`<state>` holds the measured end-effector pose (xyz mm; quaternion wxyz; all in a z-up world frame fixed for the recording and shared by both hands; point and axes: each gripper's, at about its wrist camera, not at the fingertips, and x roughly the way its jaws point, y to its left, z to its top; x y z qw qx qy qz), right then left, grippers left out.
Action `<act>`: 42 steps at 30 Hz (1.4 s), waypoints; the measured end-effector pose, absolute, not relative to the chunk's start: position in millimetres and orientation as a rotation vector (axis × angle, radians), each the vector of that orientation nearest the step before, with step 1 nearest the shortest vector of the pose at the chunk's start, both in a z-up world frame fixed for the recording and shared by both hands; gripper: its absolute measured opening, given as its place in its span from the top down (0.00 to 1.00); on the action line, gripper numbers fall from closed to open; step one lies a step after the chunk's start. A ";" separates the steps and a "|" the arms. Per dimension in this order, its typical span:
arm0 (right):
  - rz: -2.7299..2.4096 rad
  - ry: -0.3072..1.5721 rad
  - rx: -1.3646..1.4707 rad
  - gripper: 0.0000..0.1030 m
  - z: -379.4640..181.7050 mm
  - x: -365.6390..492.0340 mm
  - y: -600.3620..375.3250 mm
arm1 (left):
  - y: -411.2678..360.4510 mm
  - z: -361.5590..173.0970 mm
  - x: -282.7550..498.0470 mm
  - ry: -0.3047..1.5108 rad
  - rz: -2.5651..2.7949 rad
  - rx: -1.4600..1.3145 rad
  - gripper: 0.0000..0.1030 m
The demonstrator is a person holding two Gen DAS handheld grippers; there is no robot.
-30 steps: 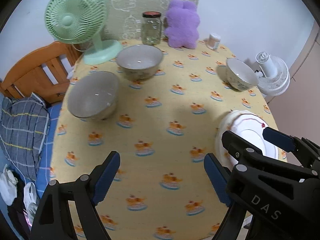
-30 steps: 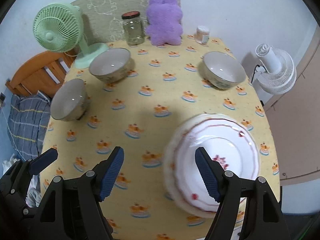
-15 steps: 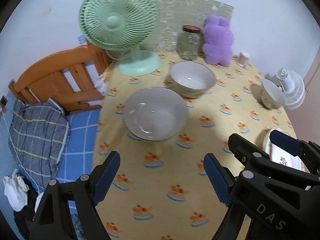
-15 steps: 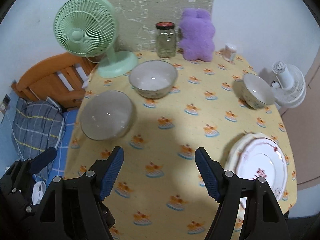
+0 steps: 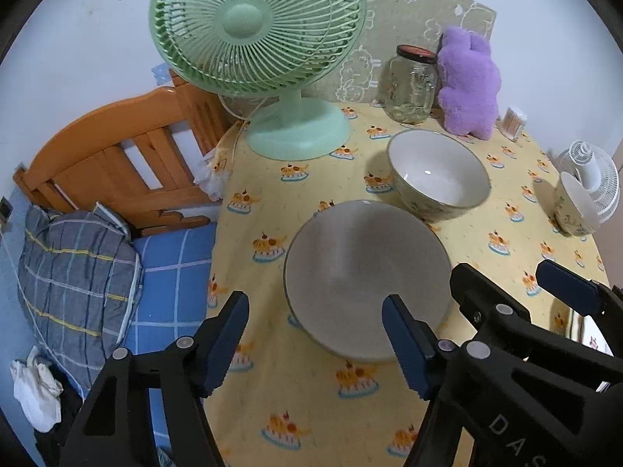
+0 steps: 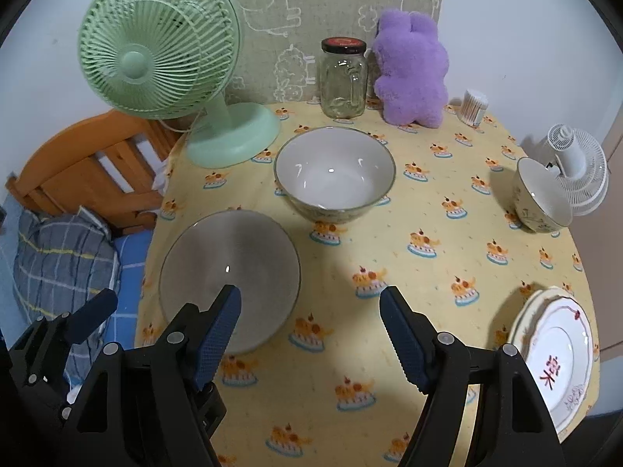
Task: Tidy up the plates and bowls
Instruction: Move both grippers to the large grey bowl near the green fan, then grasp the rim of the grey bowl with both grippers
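Note:
A large grey bowl point(image 5: 366, 276) point(image 6: 229, 272) stands near the table's left edge. My left gripper point(image 5: 315, 330) is open and empty, its jaws astride the bowl's near left rim, just above it. My right gripper point(image 6: 309, 327) is open and empty, hovering right of that bowl; its left finger overlaps the bowl's near rim in its own view. A patterned white bowl point(image 5: 438, 175) point(image 6: 335, 173) stands behind it. A smaller bowl point(image 5: 572, 206) point(image 6: 541, 196) is at the right edge. Stacked plates point(image 6: 553, 358) lie at front right.
A green desk fan point(image 5: 257, 39) point(image 6: 163, 50), a glass jar point(image 6: 343, 78) and a purple plush point(image 6: 412, 70) line the back of the yellow tablecloth point(image 6: 428, 272). A white fan point(image 6: 576, 167) stands off the right edge. A wooden bed frame point(image 5: 117, 163) and pillow point(image 5: 74, 272) lie left.
Both grippers moved left and forward, away from the stacked plates toward the grey bowl, which now sits between the left gripper's open jaws. Nothing on the table moved.

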<state>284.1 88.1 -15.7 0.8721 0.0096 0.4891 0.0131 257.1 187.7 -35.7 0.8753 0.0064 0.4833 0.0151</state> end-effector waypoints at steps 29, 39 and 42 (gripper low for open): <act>0.018 1.125 -0.002 0.74 -66.9 340.8 112.6 | 202.5 -81.7 303.9 1.106 0.011 -0.016 0.81; 0.007 1.154 0.007 0.74 -59.7 320.8 103.9 | 195.6 -76.3 283.3 1.144 0.003 -0.028 0.81; 0.001 1.162 0.012 0.74 -56.7 308.5 98.1 | 189.7 -73.4 271.6 1.147 -0.006 -0.019 0.81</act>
